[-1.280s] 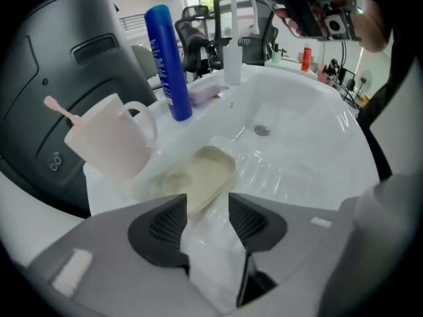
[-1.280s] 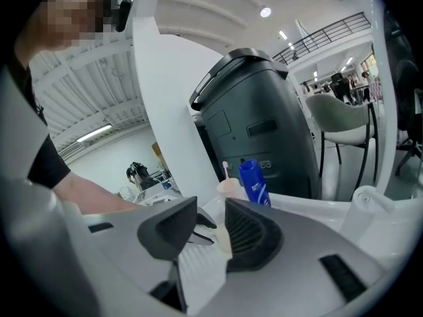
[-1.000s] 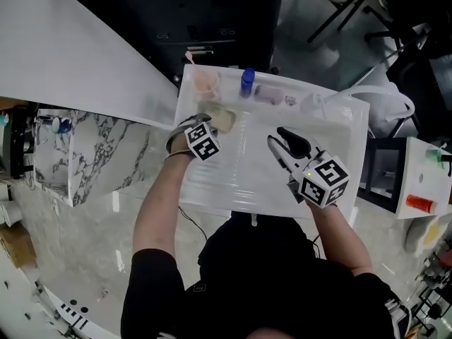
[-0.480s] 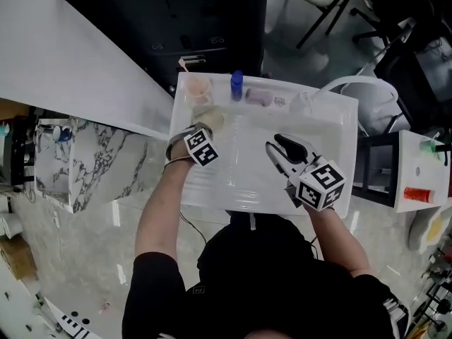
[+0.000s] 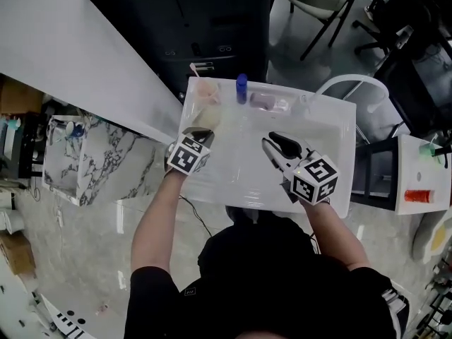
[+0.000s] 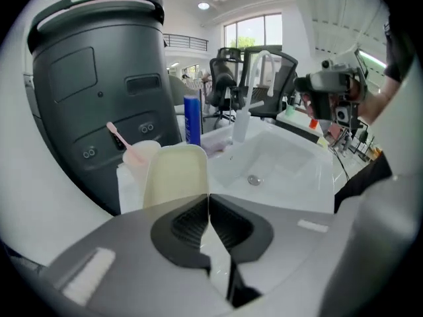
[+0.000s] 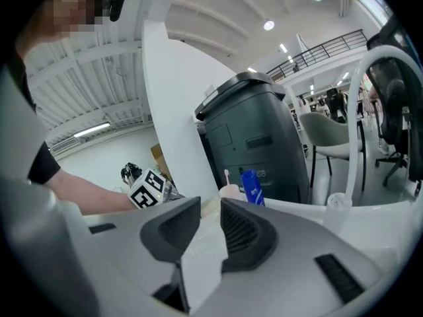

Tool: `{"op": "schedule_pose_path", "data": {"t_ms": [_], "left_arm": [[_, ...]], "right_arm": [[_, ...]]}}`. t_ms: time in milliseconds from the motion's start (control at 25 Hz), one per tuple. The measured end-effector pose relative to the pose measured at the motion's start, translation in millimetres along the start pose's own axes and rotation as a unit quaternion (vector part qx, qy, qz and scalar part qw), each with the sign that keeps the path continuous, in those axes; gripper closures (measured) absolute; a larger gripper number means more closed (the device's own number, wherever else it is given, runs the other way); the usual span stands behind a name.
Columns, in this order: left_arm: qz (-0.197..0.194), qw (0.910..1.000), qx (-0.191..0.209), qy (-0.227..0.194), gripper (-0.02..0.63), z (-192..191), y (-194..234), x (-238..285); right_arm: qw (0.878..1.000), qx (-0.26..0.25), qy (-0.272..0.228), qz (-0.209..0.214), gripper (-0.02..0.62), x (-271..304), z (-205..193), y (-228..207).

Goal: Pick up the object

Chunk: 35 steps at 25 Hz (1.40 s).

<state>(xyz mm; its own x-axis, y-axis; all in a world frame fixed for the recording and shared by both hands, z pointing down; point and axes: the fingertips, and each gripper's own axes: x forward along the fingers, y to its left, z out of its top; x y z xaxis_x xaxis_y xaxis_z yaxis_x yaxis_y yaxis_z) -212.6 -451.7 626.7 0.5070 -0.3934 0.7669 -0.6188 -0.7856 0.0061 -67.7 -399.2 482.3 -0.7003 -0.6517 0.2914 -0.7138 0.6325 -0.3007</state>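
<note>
A cream container (image 6: 173,177) stands at the white sink's (image 5: 340,162) back left corner, also seen in the head view (image 5: 205,117). My left gripper (image 5: 200,132) (image 6: 209,200) is shut, its tips pinching the container's right edge. A pink cup (image 6: 140,156) with a toothbrush and a blue bottle (image 6: 192,117) stand just behind it. My right gripper (image 5: 277,144) (image 7: 210,210) hovers over the basin's middle, its jaws closing with nothing between them.
A purple soap (image 5: 262,102) and a small white bottle (image 6: 242,120) line the sink's back rim. A dark grey bin (image 5: 212,20) stands behind the sink and a white counter slab (image 5: 70,55) to the left. A side table (image 5: 420,182) is at right.
My left gripper's jaws have closed at the cream container. The right gripper stays over the basin with its jaws a little narrower.
</note>
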Motion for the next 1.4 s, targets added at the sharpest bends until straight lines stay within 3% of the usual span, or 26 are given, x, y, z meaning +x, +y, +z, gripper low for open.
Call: {"op": "schedule_pose_path", "data": {"t_ms": [200, 640, 920, 1120, 1280, 1400], "left_arm": [[0.020, 0.9970, -0.042, -0.062, 0.586, 27, 8, -50], [0.076, 0.9806, -0.070, -0.167, 0.586, 55, 23, -147], [0.124, 0.9584, -0.105, -0.234, 0.586, 57, 28, -199], [0.178, 0.9440, -0.118, -0.251, 0.586, 46, 33, -223], [0.190, 0.9284, -0.144, -0.285, 0.586, 47, 28, -239], [0.198, 0.9217, -0.148, -0.299, 0.586, 49, 21, -245]], "right_arm": [[0.999, -0.019, -0.020, 0.018, 0.505, 2, 23, 17], [0.997, -0.058, -0.037, 0.038, 0.549, 7, 59, 40], [0.993, -0.103, -0.042, 0.042, 0.572, 5, 81, 44], [0.990, -0.119, -0.062, 0.047, 0.581, 0, 95, 42], [0.988, -0.128, -0.070, 0.045, 0.583, -5, 99, 40], [0.986, -0.148, -0.072, 0.039, 0.583, -9, 100, 40]]}}
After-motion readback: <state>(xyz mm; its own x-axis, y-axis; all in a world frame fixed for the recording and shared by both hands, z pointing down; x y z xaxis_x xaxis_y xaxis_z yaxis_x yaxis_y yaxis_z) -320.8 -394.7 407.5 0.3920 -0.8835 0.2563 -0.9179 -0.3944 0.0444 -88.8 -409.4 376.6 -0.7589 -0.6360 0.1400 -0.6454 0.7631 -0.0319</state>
